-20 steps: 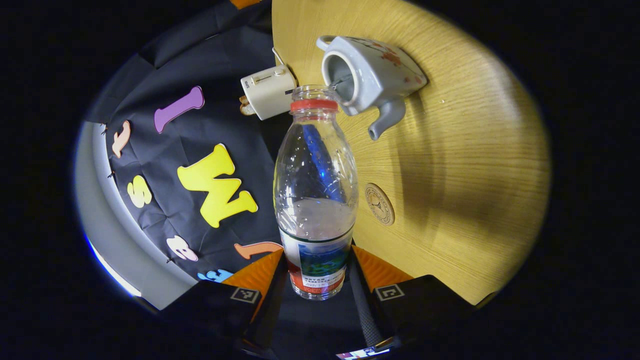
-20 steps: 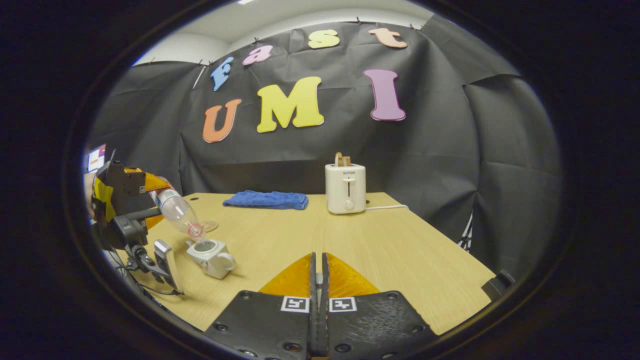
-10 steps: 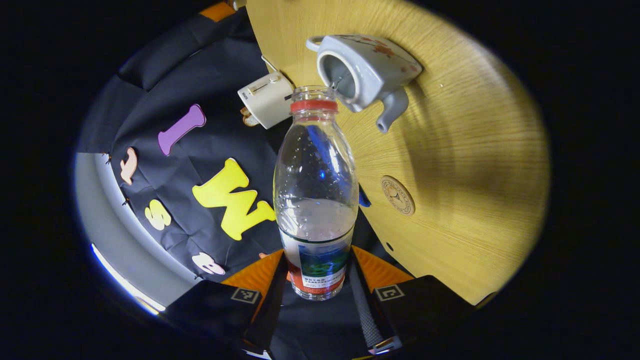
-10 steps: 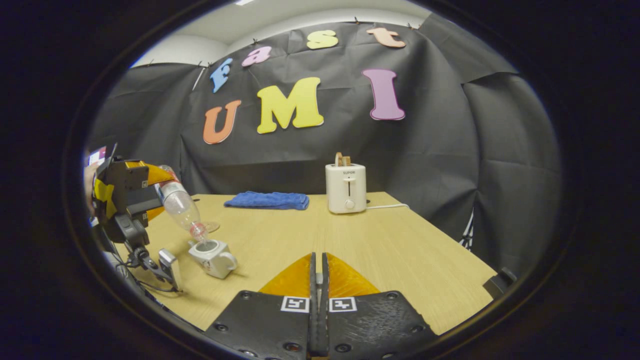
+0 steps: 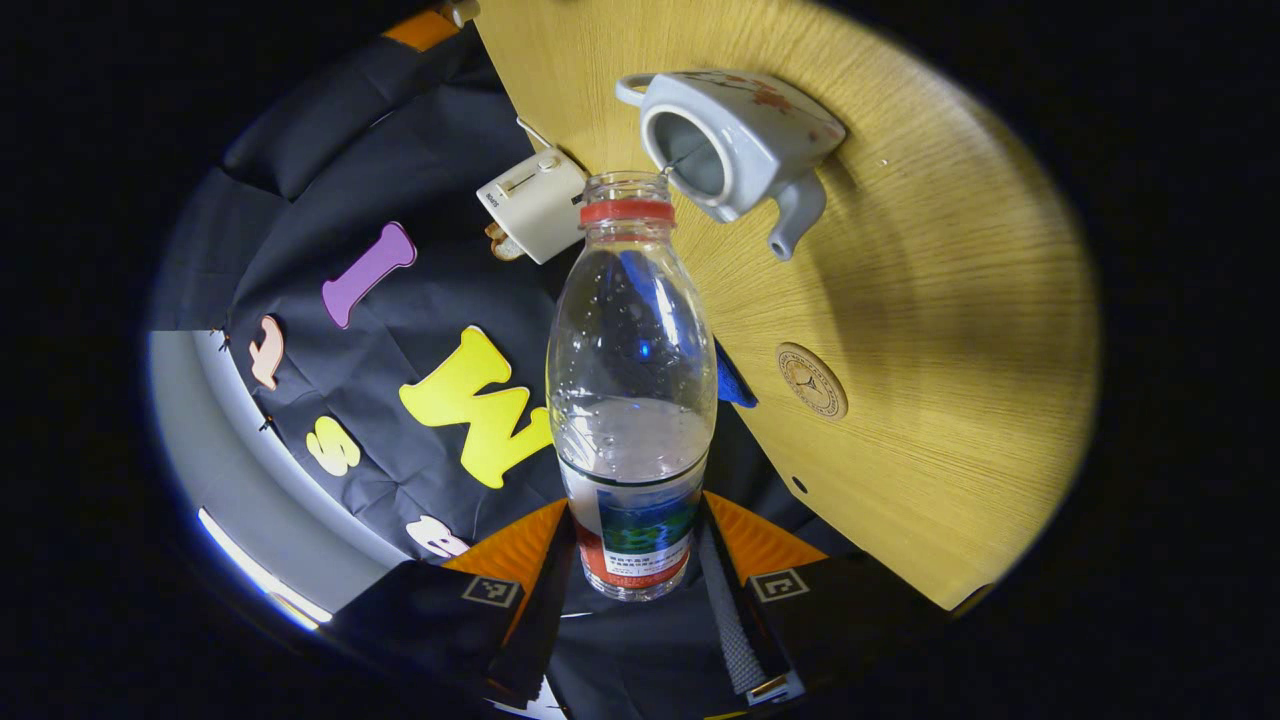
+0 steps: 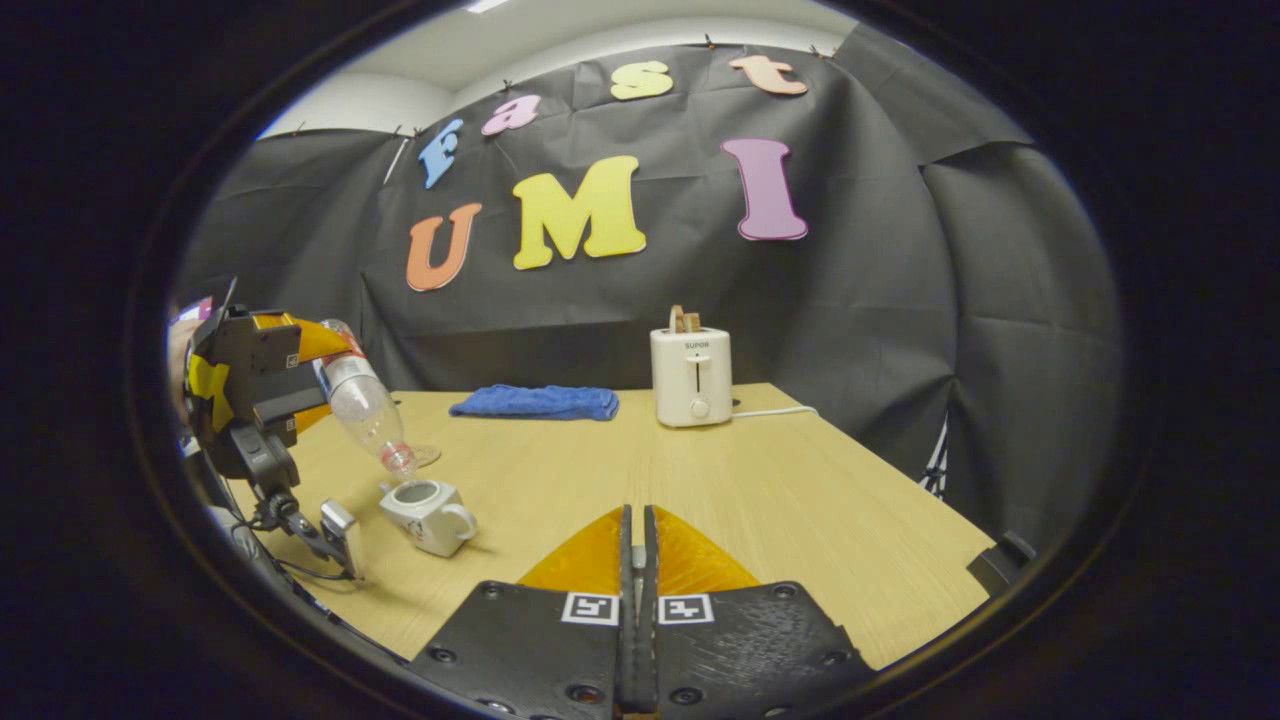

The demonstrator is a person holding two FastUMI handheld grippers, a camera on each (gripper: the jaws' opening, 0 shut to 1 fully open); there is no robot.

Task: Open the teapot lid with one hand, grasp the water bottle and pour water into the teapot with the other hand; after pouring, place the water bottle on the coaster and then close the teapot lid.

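Water bottle (image 5: 632, 380), clear with a red neck ring and no cap, is pinched low on its label between the two fingers of the left gripper (image 5: 635, 560). Its long axis runs straight out from the gripper, and in the right gripper view it tilts neck-down over the open teapot (image 6: 428, 515), the mouth just above the pot's opening. Some water remains near the bottle's base.

The round coaster (image 5: 811, 380) lies on the wooden table (image 5: 950, 330) beyond the teapot, near the left gripper (the likely next stop, so the bottle must first come upright).

The right gripper (image 6: 637, 590), well apart across the table, has its fingers pressed together; whether they pinch the lid cannot be told.
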